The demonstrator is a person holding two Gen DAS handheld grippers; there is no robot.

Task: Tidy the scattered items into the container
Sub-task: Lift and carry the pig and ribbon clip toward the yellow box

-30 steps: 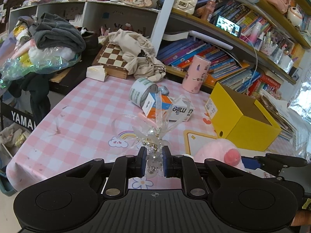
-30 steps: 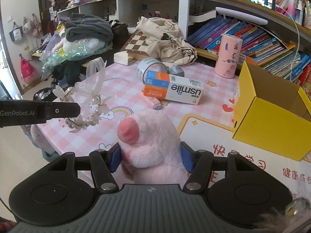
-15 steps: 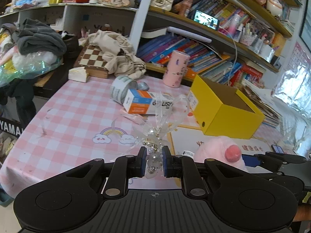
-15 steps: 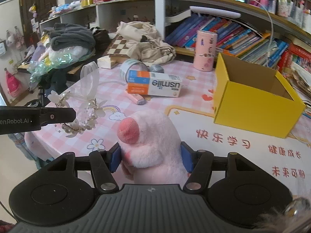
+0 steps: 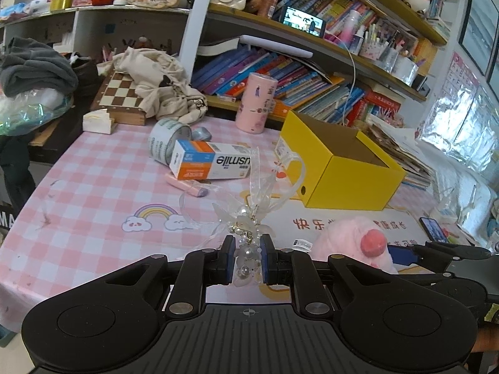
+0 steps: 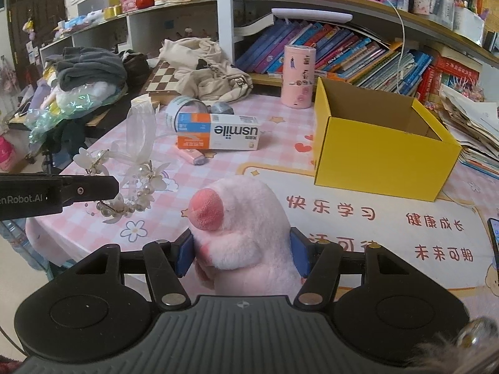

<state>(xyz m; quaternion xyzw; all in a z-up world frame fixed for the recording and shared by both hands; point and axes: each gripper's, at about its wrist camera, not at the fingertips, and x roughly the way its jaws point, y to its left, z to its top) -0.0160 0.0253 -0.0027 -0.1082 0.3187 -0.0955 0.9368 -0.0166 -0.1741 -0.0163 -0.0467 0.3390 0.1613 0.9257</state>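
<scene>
The left gripper [image 5: 246, 254] pinched a pearl-and-ribbon hair ornament [image 5: 249, 218] between its blue pads, the jaws drawn close together on the beaded cluster while the sheer ribbon loops rose toward twelve o'clock in the left wrist view. The right gripper [image 6: 243, 249] clamped a pink plush toy [image 6: 240, 227] at its sides, jaws spread only as wide as the soft body, the toy's darker pink snout turned toward nine o'clock in the right wrist view.

Both loads hung above the near edge of the pink checked tablecloth [image 5: 93, 187]. From the left wrist view the plush toy sat at about three o'clock of the ornament; from the right wrist view the ornament sat at nine o'clock of the toy, held by a black finger seen side-on.

The yellow cardboard box [image 6: 383, 146] stood open-topped on the table, at about one o'clock of the toy in the right wrist view; what could be seen of its inside was bare brown card.

Lying loose on the cloth were a white-and-orange toothpaste carton [image 6: 218, 137], a small pink tube [image 6: 193, 155] touching its near side, and a roll of tape [image 6: 184, 109] on its side just behind the carton. A pink cylindrical tin [image 6: 297, 76] stood upright at twelve o'clock of the carton's right end, near the box's far corner.
</scene>
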